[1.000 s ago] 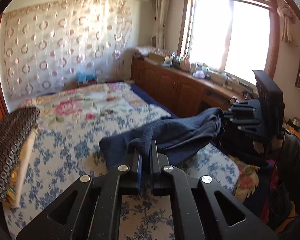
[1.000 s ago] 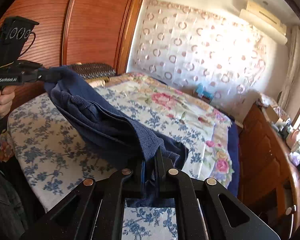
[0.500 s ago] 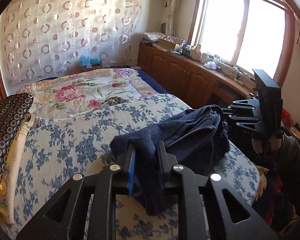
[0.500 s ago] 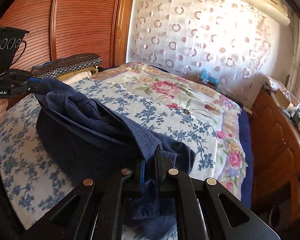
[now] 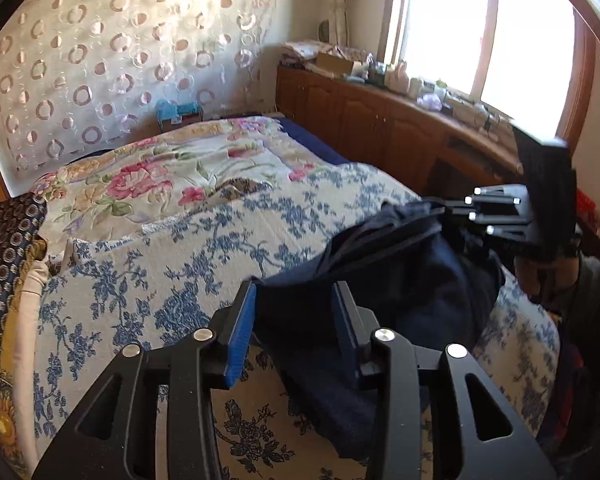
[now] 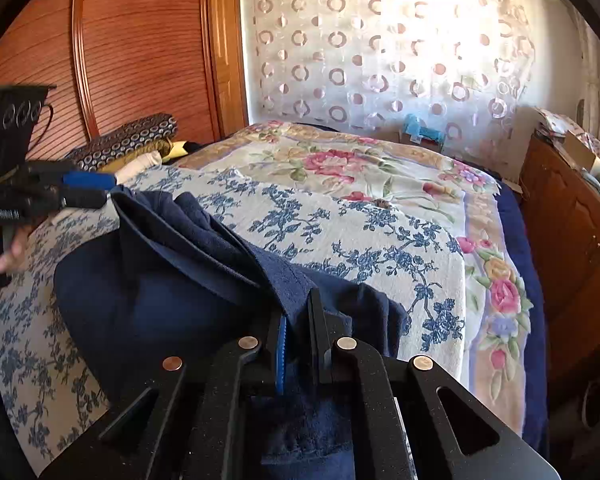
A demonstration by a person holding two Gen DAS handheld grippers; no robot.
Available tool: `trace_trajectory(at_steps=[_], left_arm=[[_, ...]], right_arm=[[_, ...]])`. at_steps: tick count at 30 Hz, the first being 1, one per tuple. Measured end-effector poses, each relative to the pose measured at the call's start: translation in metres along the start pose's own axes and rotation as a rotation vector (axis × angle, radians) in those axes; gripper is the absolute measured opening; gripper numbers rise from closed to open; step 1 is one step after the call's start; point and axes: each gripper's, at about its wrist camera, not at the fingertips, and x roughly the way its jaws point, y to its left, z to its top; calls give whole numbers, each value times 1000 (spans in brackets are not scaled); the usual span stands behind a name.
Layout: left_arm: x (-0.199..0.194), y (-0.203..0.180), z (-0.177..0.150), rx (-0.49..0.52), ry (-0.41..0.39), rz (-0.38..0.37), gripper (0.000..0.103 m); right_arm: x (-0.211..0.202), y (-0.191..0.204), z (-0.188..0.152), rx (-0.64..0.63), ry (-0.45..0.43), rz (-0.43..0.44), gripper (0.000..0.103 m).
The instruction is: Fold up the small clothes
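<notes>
A dark navy garment [image 5: 400, 280] lies bunched on the blue-flowered bed cover [image 5: 180, 264]. My left gripper [image 5: 296, 296] is open, its jaws apart on either side of the garment's near edge. My right gripper [image 6: 298, 320] is shut on the garment [image 6: 172, 300] and pinches a fold of its edge just above the bed. In the left wrist view the right gripper [image 5: 460, 216] shows at the garment's far right end. In the right wrist view the left gripper [image 6: 100, 190] shows at the garment's left end, open.
A stack of folded patterned cloth [image 5: 4, 260] lies at the bed's left side, also in the right wrist view [image 6: 132, 144]. A rose-print blanket [image 6: 360, 172] covers the far bed. Wooden cabinets [image 5: 380, 120] run under the window; a wooden wardrobe [image 6: 120, 60] stands left.
Both grippers have lowered the garment onto the bed. My left gripper has opened and let go of the garment edge. My right gripper stays shut on it.
</notes>
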Motion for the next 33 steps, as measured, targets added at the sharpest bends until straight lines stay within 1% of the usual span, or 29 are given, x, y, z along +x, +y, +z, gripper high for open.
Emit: trace_trajectory(at_steps=[1, 2, 6, 8, 10, 12, 13, 15, 18, 20, 24, 27, 30, 33], left_arm=[[2, 0, -2, 4, 6, -5, 67], [4, 1, -4, 4, 7, -8, 78], [11, 3, -7, -7, 26, -6, 79], [16, 4, -8, -15, 35, -1, 79], [23, 4, -11, -18, 52, 11, 79], [29, 4, -12, -17, 68, 25, 79], [33, 4, -13, -19, 78, 35, 79], [38, 5, -16, -26, 92, 38, 79], [42, 7, -18, -42, 104, 29, 79], [44, 7, -19, -51, 110, 26, 79], [55, 8, -23, -69, 143, 17, 80], [56, 6, -25, -64, 118, 29, 83], [56, 5, -25, -65, 115, 32, 83], [55, 4, -25, -68, 113, 30, 83]], right_arm=[[-1, 0, 1, 8, -3, -3, 7], [0, 0, 0, 13, -5, -3, 7], [3, -3, 0, 39, -7, -9, 7], [2, -8, 4, 66, -13, -13, 13], [-1, -14, 11, 94, -28, -40, 35], [-7, -22, 18, 121, -52, -73, 42], [-9, -26, 19, 126, -59, -93, 42], [-14, -31, 22, 124, -55, -172, 42], [-23, -38, 20, 143, -58, -218, 43], [-30, -40, 17, 165, -57, -208, 44], [-44, -29, 9, 173, -49, -109, 48], [-47, -13, -3, 144, -20, -60, 53], [-43, -2, -13, 122, 26, -30, 56], [-30, 8, -17, 78, 76, -36, 57]])
